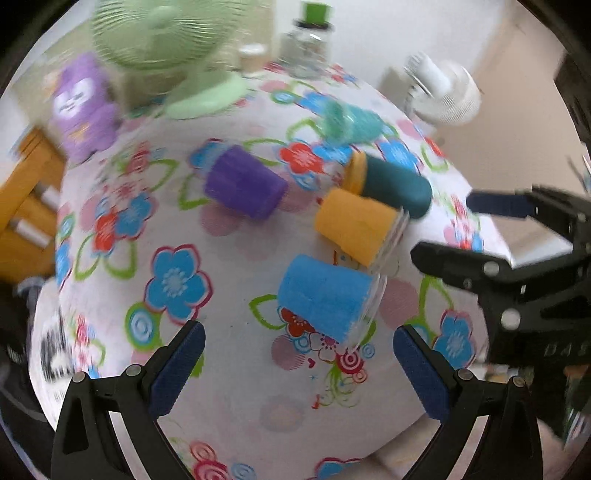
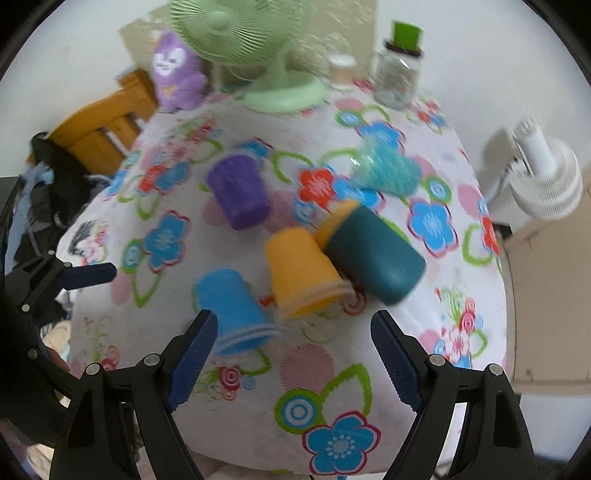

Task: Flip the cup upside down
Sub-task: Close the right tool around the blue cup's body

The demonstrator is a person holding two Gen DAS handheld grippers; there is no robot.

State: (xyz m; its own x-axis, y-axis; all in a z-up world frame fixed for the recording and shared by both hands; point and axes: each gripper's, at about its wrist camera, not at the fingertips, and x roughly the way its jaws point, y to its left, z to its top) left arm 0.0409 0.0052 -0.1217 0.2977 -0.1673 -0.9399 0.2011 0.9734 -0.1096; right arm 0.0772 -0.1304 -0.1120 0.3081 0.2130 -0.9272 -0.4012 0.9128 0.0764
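**Five cups on the flowered cloth, both grippers empty**

Both tools hung over the near edge of the table (image 2: pixel 388 373) with nothing in them. The left gripper (image 1: pixel 299 363) had its blue-padded fingers spread wide, and the right gripper (image 2: pixel 293 354) was spread just as wide. Neither touched a cup.

The cups were scattered across the floral tablecloth: a blue cup (image 1: pixel 325 295) closest to the grippers, an orange cup (image 1: pixel 354 223) just behind it, a dark teal cup (image 1: pixel 397 184) lying on its side and pressed against the orange one, a purple cup (image 1: pixel 242 184) off to the left, and a pale turquoise cup (image 1: pixel 349 122) further back. The blue and orange ones seemed to rest on their wide rims, bottoms up, though the pictures were blurred and I could not be sure. The teal one plainly lay toppled.

To my eye this was the reaching stage, with no cup chosen yet by any grip. The teal cup looked the likeliest one left to turn. The next move would call for closing one gripper across its body, clear of the orange cup beside it, then lifting and rotating it so the mouth came down flat. Crowding there could knock the orange cup.

A green fan (image 2: pixel 240 33) stood at the far end.
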